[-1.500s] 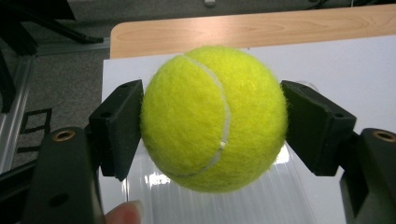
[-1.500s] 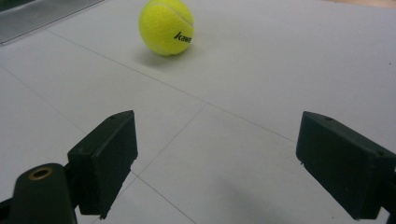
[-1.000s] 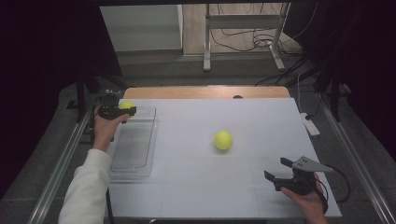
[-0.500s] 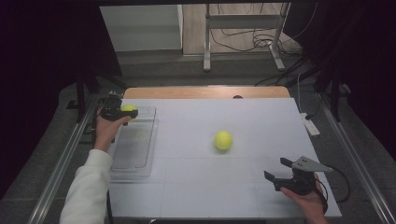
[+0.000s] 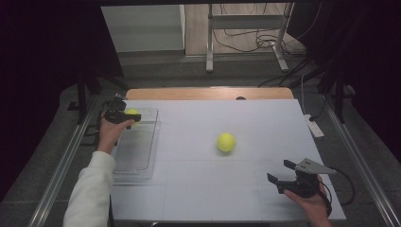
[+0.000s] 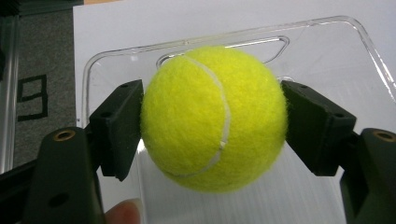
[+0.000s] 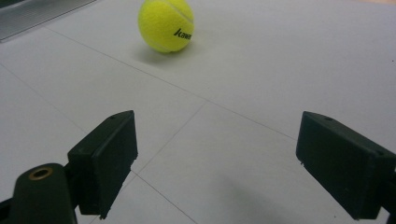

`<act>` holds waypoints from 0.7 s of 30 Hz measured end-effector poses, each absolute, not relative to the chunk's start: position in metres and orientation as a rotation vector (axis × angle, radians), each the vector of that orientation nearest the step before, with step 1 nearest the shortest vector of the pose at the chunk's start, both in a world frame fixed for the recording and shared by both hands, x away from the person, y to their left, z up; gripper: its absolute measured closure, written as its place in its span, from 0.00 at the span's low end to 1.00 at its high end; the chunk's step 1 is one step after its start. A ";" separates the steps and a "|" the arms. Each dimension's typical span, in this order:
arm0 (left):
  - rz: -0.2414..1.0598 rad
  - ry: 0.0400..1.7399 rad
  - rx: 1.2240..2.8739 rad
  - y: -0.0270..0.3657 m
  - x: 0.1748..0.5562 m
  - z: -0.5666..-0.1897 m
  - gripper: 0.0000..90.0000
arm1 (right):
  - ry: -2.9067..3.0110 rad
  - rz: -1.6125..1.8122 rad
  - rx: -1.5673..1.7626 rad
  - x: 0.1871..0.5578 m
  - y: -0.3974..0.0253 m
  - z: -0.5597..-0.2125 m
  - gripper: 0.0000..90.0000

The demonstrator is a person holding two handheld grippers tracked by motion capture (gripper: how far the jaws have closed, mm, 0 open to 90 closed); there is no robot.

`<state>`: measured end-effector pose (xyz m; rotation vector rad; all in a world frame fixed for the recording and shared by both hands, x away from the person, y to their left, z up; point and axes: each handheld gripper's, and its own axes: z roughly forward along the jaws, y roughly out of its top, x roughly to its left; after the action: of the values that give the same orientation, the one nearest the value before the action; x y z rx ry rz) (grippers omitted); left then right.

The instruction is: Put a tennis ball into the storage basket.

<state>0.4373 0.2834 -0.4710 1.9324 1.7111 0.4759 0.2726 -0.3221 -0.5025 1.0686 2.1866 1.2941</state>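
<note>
My left gripper (image 5: 131,117) is shut on a yellow tennis ball (image 6: 214,117), both black pads pressed against its sides. It holds that ball (image 5: 132,114) over the far end of a clear plastic tray (image 5: 137,158) at the table's left. A second tennis ball (image 5: 226,142) rests on the white table near the middle, seen ahead and to the left of the jaws in the right gripper view (image 7: 166,24). Near the front right corner, my right gripper (image 5: 281,172) is open, nothing between its jaws, well short of that ball.
The clear tray's rim (image 6: 233,35) lies just beyond the held ball. A white power strip (image 5: 313,126) lies at the table's right edge. Metal rails (image 5: 61,165) run along both sides. A metal stand (image 5: 246,42) and cables are on the floor behind the table.
My left gripper with its ball has drifted slightly right over the tray's far end. The right gripper and the loose ball have not moved.
</note>
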 end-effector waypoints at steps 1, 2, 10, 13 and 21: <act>0.476 1.712 1.938 0.283 0.438 -0.472 0.30 | 2.186 1.294 1.068 0.272 -0.322 -0.502 0.15; 0.474 1.713 1.948 0.283 0.438 -0.472 0.30 | 2.186 1.291 1.069 0.272 -0.322 -0.502 0.15; 0.484 1.738 1.981 0.282 0.441 -0.477 0.30 | 2.186 1.292 1.070 0.273 -0.322 -0.503 0.15; 0.488 1.742 2.000 0.282 0.441 -0.480 0.30 | 2.186 1.291 1.070 0.273 -0.322 -0.503 0.15; 0.482 1.750 2.035 0.280 0.443 -0.486 0.30 | 2.187 1.289 1.072 0.273 -0.322 -0.503 0.15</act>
<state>0.4432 0.2796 -0.4862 2.0349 1.7498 0.4820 0.2730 -0.3223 -0.5030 1.0715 2.1869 1.2886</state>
